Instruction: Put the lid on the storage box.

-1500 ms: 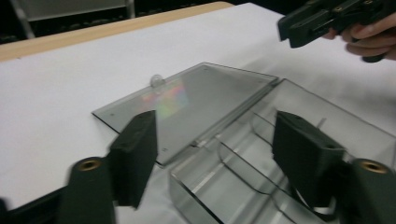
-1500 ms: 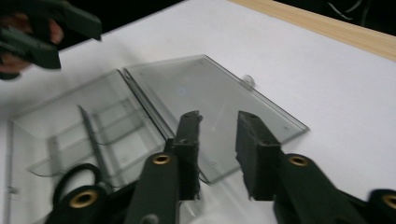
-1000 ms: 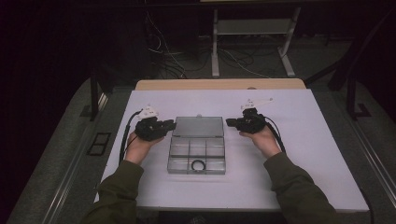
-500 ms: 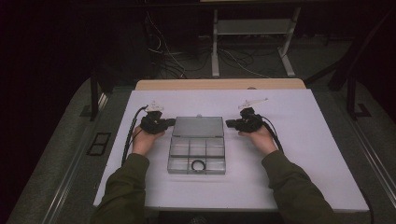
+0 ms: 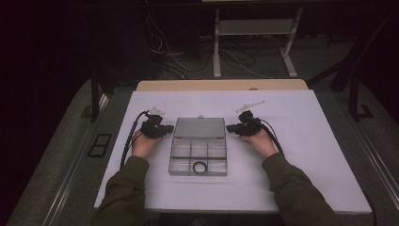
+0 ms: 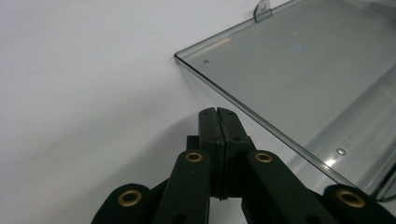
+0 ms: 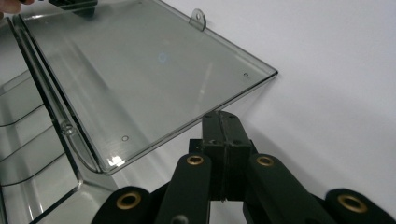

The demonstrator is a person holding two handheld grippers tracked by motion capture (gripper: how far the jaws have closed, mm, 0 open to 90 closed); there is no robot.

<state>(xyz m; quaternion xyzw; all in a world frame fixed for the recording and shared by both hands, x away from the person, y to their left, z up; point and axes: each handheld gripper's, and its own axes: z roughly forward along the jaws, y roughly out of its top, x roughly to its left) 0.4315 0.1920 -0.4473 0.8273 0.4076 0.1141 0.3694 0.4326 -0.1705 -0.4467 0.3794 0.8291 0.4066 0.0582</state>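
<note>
- White table (image 5: 306,155), bare around the work.
- Clear compartment box (image 5: 198,155), table centre, lid (image 5: 199,127) laid open flat behind it.
- Left gripper (image 5: 165,128), jaws closed, empty, beside lid's left edge.
- Right gripper (image 5: 230,127), jaws closed, empty, beside lid's right edge.
- Black ring (image 5: 199,166) in the box's front middle compartment.

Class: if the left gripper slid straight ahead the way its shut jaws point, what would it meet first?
Probably the side edge of the clear plastic box's open lid; the left gripper points just beside it, so it might narrowly pass.

From above the person's side we look forward and down on the whole table (image 5: 306,141). Each gripper view sits close, along its own jaws (from opposite sides), sharing the clear box's open lid (image 6: 299,79) (image 7: 154,79).
</note>
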